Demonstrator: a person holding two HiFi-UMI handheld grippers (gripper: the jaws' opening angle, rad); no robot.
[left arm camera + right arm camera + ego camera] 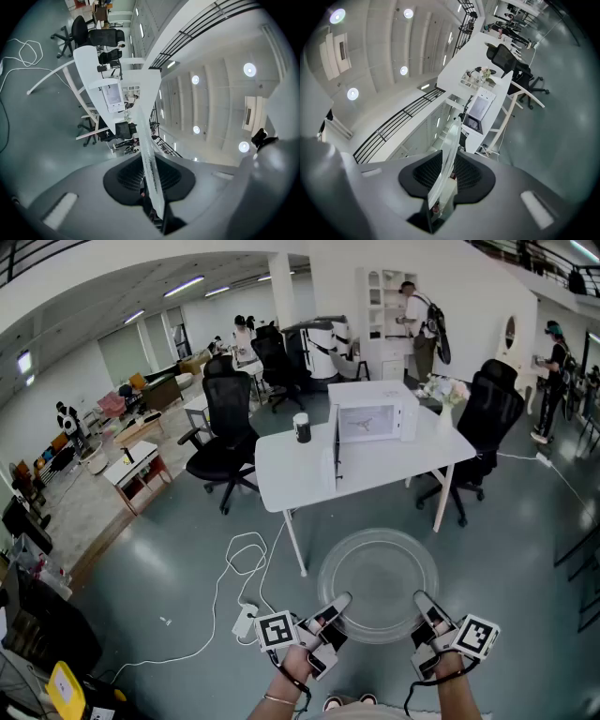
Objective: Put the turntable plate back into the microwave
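Holding the clear round glass turntable plate [380,563] by its near rim: left gripper [337,606] and right gripper [424,602], jaws clamped on glass, edge-on in gripper views. Whole disc only in head view, above grey floor [187,559], short of open white microwave [375,418].

Clear round glass turntable plate [379,579] held level above floor; white microwave [371,415] on table, door open.

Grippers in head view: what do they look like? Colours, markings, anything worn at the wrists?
Grey bodies on left gripper and right gripper; tapered fingers, black ribbed pads. Each carries a white cube with black square markers. Thin bangle worn left; no sleeves in view.
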